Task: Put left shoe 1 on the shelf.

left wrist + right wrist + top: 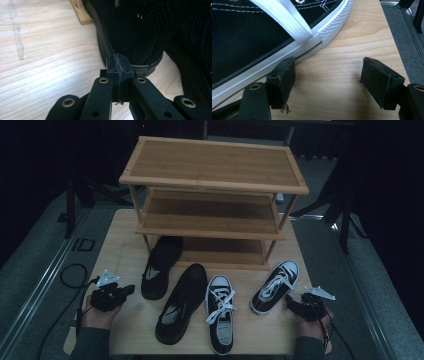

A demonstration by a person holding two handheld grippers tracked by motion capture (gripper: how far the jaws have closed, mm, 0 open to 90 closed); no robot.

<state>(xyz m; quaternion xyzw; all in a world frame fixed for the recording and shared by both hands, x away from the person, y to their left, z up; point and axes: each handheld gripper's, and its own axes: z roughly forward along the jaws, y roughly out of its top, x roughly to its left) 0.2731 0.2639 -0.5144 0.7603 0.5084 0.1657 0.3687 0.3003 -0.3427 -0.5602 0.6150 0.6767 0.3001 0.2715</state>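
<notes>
A: Left gripper [117,65] status?
B: Jaws fully closed, empty. The black mesh shoe [140,32] lies on the table [45,62] just beyond its tips.
A: Right gripper [328,80]?
B: Jaws apart, empty. The black-and-white sneaker [244,45] lies just beside one pad.

On my feed: both grippers matte black, brass-ringed screws on the left gripper [117,72] links, frayed pads on the right gripper [327,82], grey three-cornered plates, black cables, dark green-grey sleeves.
</notes>
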